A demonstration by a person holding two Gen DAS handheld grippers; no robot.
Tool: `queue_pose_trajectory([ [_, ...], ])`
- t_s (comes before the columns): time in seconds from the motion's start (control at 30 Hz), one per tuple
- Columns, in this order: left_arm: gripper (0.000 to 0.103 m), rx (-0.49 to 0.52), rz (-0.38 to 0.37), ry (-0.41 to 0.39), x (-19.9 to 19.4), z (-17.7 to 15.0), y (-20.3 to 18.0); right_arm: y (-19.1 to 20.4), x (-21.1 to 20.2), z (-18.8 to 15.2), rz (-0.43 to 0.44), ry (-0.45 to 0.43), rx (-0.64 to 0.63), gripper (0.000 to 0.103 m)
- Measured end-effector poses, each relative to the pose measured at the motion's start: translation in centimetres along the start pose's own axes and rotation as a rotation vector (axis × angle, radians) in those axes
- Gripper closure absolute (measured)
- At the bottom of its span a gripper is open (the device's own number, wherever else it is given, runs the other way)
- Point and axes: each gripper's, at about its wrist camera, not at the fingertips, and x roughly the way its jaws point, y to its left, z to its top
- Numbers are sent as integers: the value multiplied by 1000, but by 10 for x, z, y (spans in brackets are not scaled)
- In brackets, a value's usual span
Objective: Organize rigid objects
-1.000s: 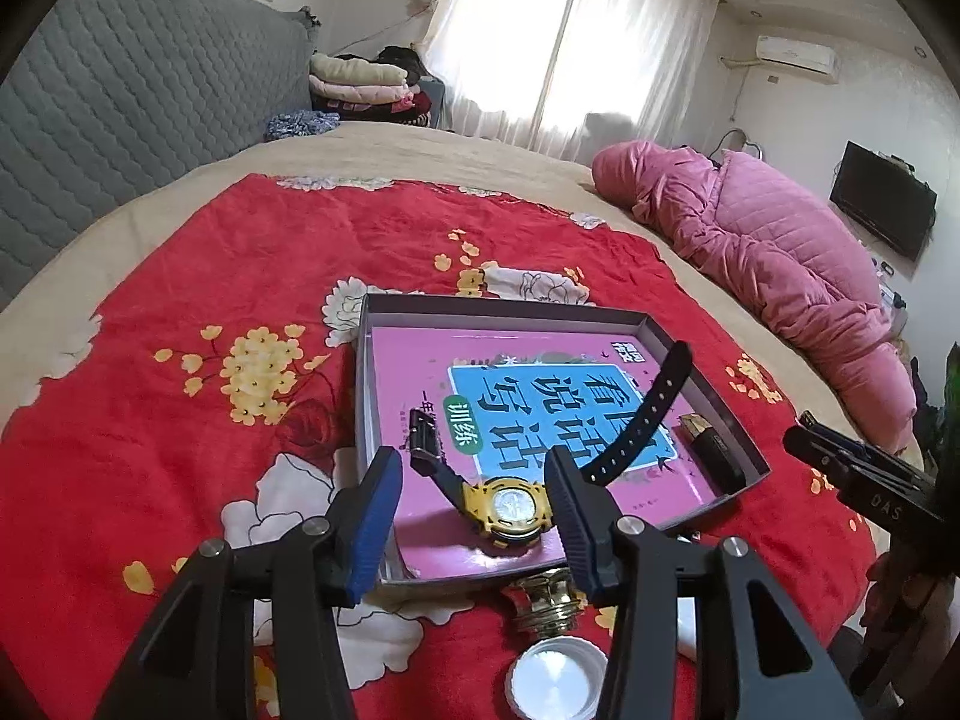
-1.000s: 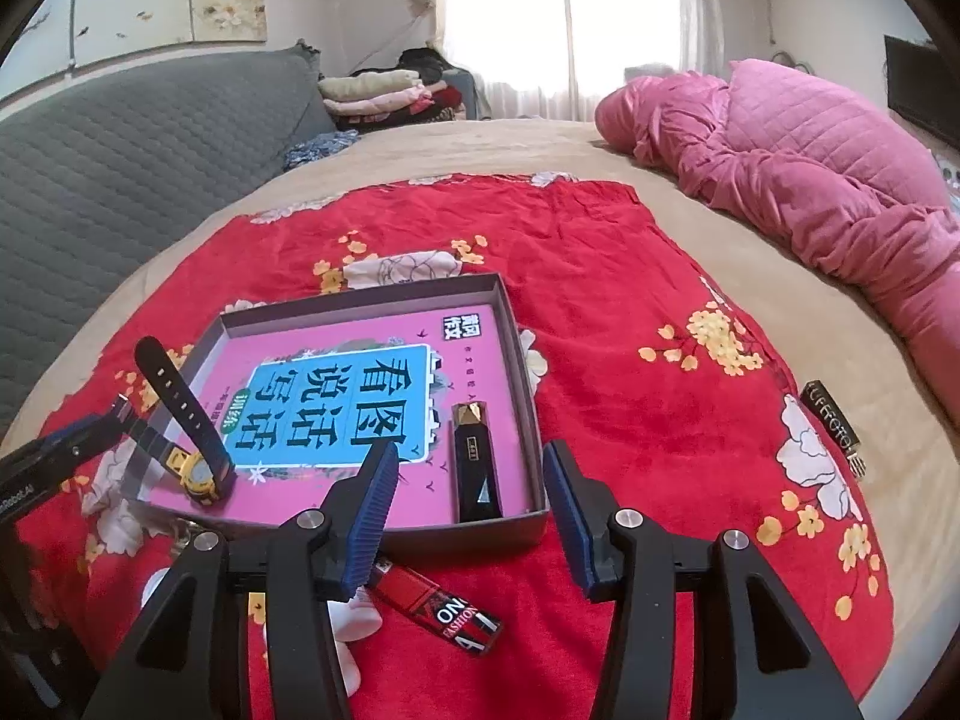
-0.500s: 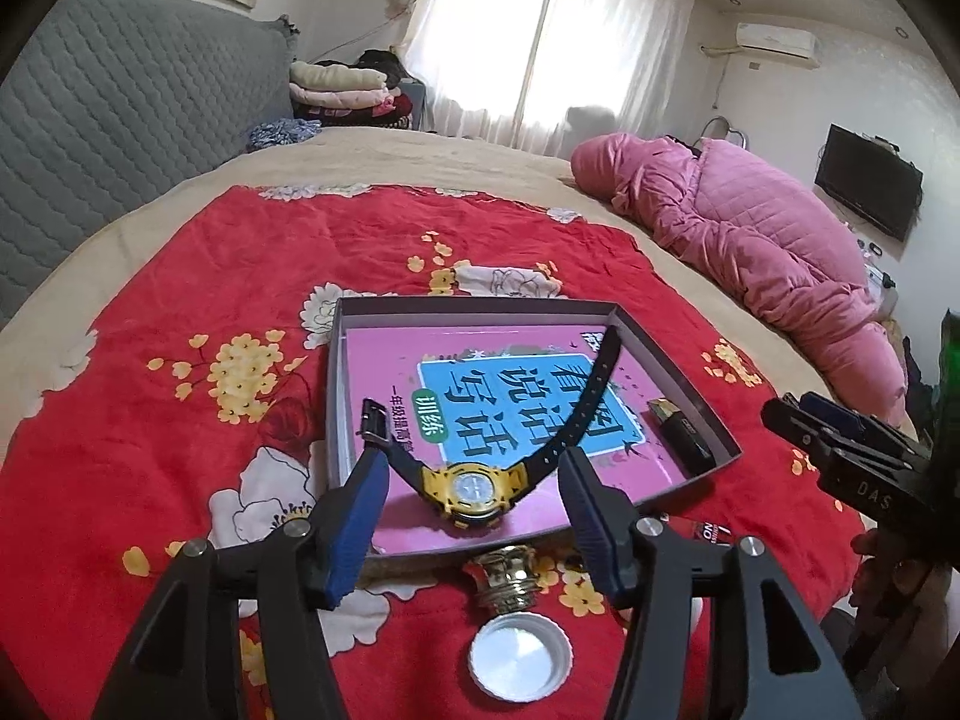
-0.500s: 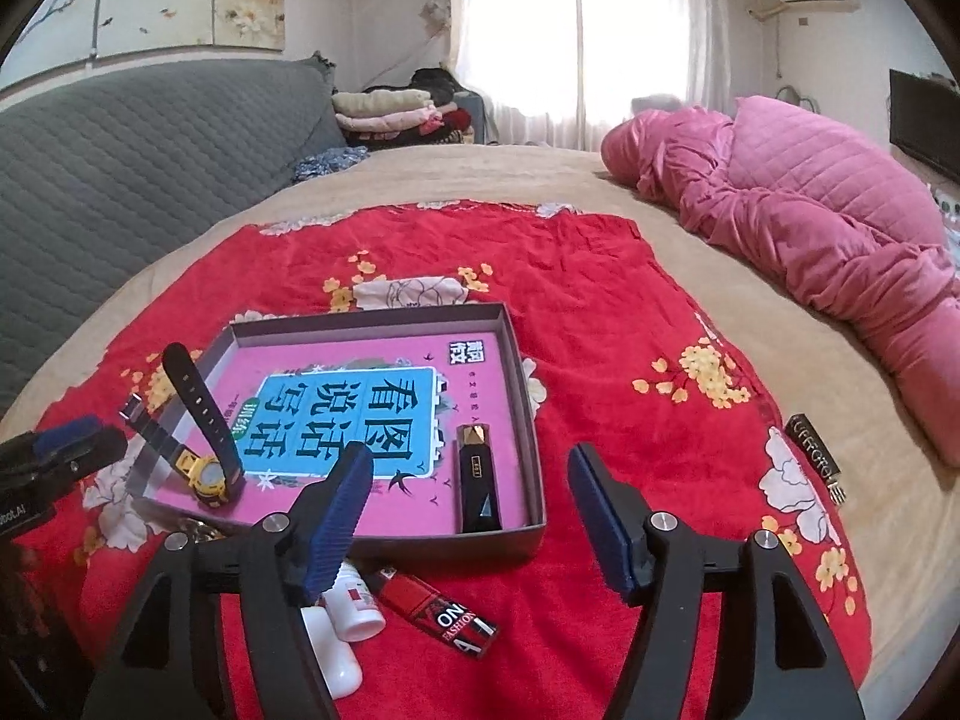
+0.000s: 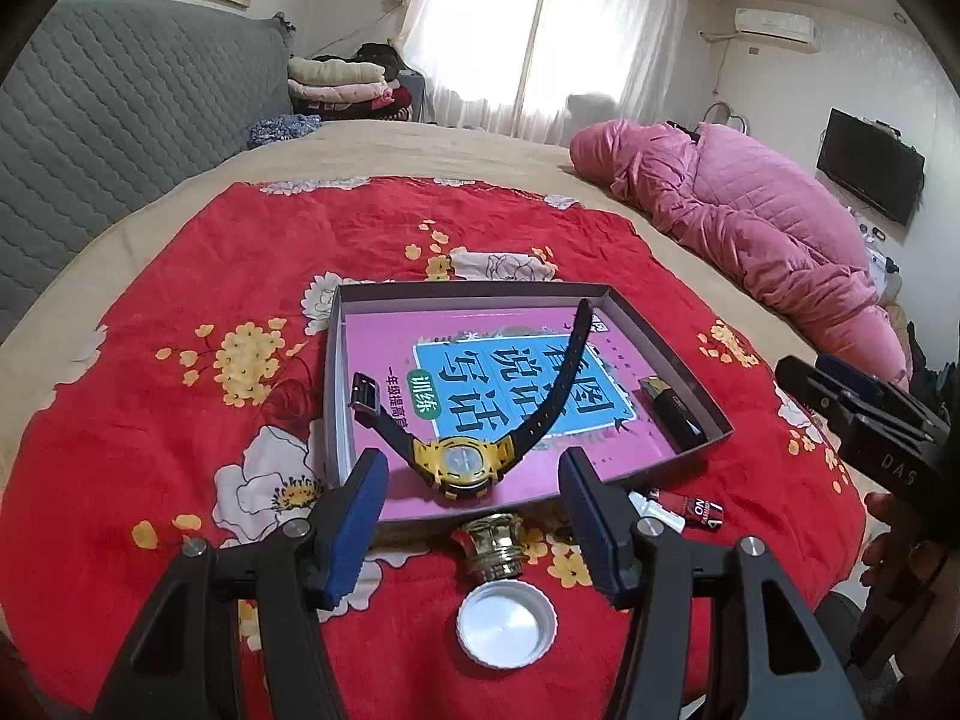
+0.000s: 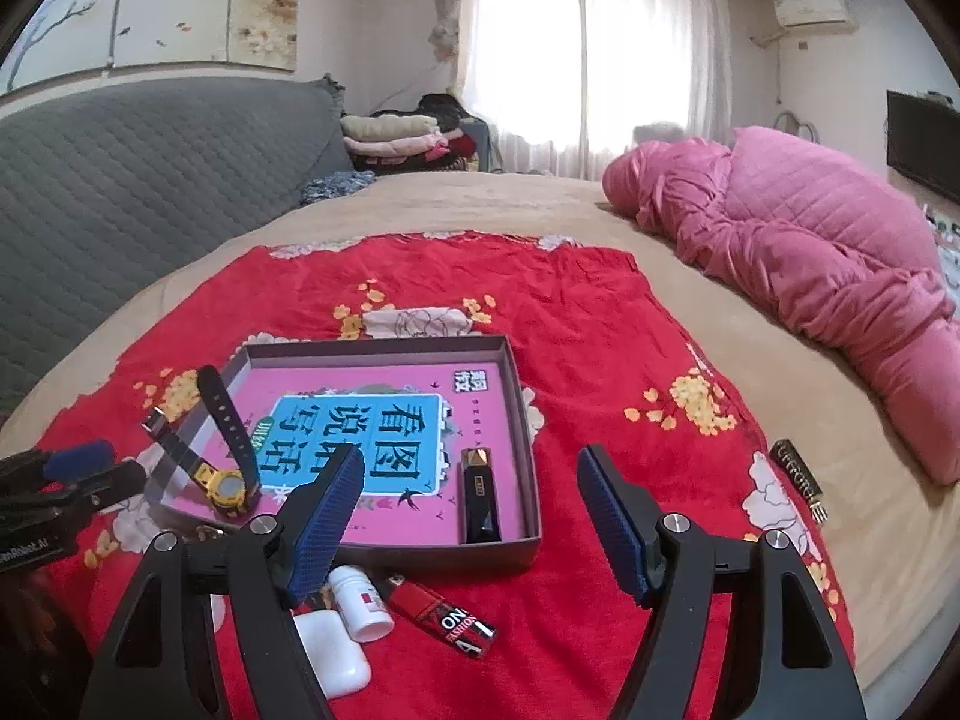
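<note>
1. yellow wristwatch (image 5: pixel 459 467) with black straps, lying inside the shallow grey box (image 5: pixel 660 341) at its near left corner, on top of the pink book (image 5: pixel 480 336) with a blue title panel; one strap arched up over the book, the other raised toward the left wall.
2. black lighter-shaped case (image 6: pixel 480 495) with a gold tip, resting in the same box along the right wall.
3. left gripper (image 5: pixel 474 516) hovering just in front of the box's near edge, jaws spread wide, nothing between the blue pads.
4. right gripper (image 6: pixel 471 510) held above the near right side of the box, jaws likewise spread apart, gripping nothing.
5. outside the box, on the red floral blanket (image 6: pixel 600 324): brass-coloured cap (image 5: pixel 495 543) and white round lid (image 5: pixel 506 624) near the front edge; white bottle (image 6: pixel 360 603), white earbud case (image 6: pixel 333 651) and red tube (image 6: pixel 444 612) lying close together just in front of the box.
6. dark narrow printed stick (image 6: pixel 801 477) lying well apart to the right, at the blanket's edge.
7. blanket spread over a beige bed (image 6: pixel 492 204); grey quilted headboard (image 5: pixel 120 114) to the left, pink quilt (image 6: pixel 810 252) bunched on the right.
8. folded clothes (image 6: pixel 396 138) stacked beyond the bed, bright curtained window (image 5: pixel 540 30) behind, air conditioner (image 5: pixel 774 27) high on the wall, dark television (image 5: pixel 870 174) on the right wall.
</note>
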Motion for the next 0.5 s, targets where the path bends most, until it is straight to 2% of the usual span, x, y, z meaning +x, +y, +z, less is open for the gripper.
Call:
queue_pose_trajectory([
  [0.5,44,41,25,0,-22,-6,-12,10,-36,9,7,-93,-31,28],
])
